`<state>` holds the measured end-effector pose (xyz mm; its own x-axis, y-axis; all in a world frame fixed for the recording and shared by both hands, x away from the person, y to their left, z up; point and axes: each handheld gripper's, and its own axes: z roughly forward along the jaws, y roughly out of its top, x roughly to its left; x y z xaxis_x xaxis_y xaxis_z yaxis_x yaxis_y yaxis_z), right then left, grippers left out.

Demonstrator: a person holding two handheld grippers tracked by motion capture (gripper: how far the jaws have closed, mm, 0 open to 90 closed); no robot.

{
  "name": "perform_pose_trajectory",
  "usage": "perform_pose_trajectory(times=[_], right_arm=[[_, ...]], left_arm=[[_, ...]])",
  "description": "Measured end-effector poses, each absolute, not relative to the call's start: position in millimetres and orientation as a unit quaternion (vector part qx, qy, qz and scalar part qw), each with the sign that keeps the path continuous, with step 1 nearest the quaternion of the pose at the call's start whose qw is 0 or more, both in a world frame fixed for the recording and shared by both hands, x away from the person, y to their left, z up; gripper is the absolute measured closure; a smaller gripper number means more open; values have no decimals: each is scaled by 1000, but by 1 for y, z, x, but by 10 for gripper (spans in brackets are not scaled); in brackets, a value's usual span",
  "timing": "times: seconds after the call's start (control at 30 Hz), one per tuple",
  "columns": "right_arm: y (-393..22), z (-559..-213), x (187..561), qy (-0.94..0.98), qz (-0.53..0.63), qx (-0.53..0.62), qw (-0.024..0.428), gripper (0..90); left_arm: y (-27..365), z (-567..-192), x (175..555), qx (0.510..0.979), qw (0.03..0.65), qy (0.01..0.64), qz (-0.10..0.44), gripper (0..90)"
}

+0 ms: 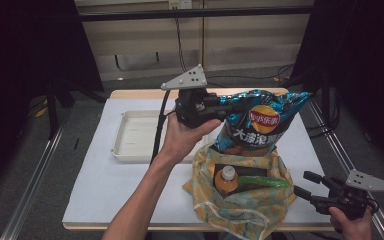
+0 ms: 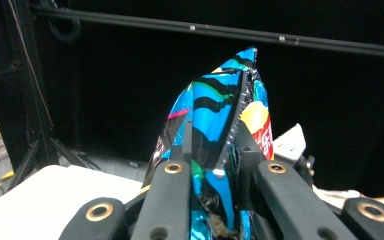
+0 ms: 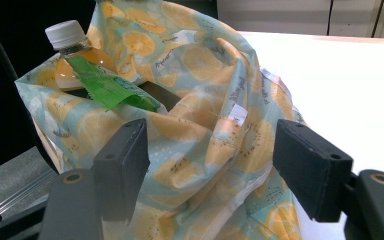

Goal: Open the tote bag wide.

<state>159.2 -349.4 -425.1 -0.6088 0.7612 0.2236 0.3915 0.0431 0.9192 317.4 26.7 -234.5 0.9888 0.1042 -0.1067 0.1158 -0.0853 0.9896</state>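
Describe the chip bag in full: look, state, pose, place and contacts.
The chip bag is glossy crinkled foil, blue with black and green streaks and a red-and-yellow logo. It looks puffed and sealed. The left gripper is shut on its side edge, holding it roughly upright above the table, its bottom end at the mouth of the orange-print cloth bag.

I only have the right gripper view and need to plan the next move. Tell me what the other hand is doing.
Observer: The left gripper is shut on a blue chip bag, lifted above the fabric bag.
Operator: Say where the grip sits.
Observer: On the chip bag's crimped edge, seen in the left gripper view.
Operator: Report what lies behind the fabric bag.
Observer: A white tray, on the table's left part.
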Motion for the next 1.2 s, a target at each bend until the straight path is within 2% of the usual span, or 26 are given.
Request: perform_pose_trajectory(times=[0.33, 0.67, 1.2], right_arm=[[-350, -426, 159, 703, 558, 409, 165, 302], [-347, -425, 159, 703, 561, 405, 164, 291], [-347, -425, 159, 704, 564, 400, 165, 286]], left_arm=[[40, -218, 318, 734, 675, 74, 13, 825], [73, -231, 335, 744, 659, 110, 36, 840], [129, -241, 362, 732, 656, 167, 69, 857]])
